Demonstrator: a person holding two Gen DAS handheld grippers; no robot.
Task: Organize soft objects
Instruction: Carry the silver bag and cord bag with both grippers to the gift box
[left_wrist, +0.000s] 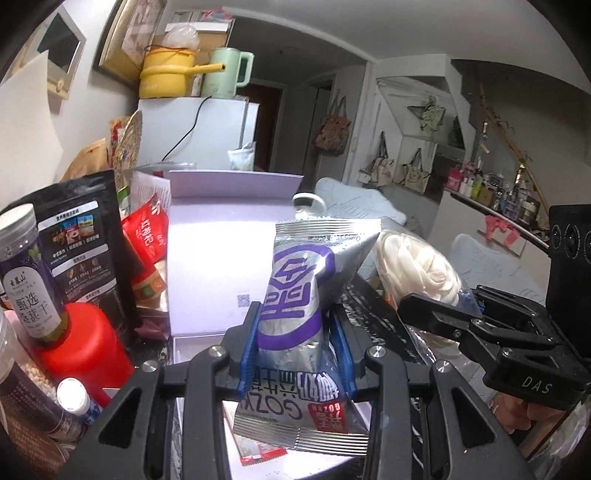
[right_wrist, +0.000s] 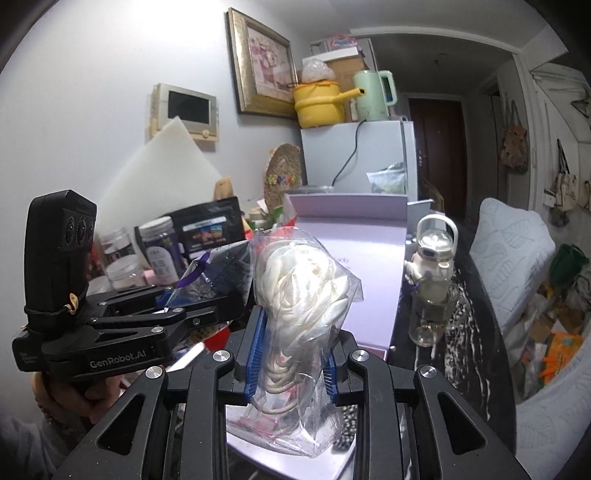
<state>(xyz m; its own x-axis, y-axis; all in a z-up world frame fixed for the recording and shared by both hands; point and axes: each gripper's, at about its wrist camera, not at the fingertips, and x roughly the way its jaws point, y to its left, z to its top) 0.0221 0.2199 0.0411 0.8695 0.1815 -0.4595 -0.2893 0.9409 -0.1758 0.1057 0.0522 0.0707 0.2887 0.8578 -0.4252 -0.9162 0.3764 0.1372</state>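
Observation:
A silver packet with purple print (left_wrist: 301, 273) stands upright between the blue pads of my left gripper (left_wrist: 293, 328), which is shut on its lower half. My right gripper (right_wrist: 295, 332) is shut on a clear plastic bag holding a white coiled bundle (right_wrist: 303, 288). Both items hang in front of an open pale lilac box (left_wrist: 218, 258) whose lid stands up behind. In the left wrist view, the right gripper (left_wrist: 439, 301) and its bag (left_wrist: 417, 258) are just to the right. In the right wrist view, the left gripper (right_wrist: 207, 302) and silver packet (right_wrist: 218, 273) are to the left.
To the left of the box crowd a red bottle (left_wrist: 85, 350), a purple-labelled jar (left_wrist: 29, 280), a black pouch (left_wrist: 85, 240) and a red pouch (left_wrist: 147, 236). A white water bottle (right_wrist: 432, 258) and a glass (right_wrist: 428, 314) stand at its right. A fridge (right_wrist: 354, 158) is behind.

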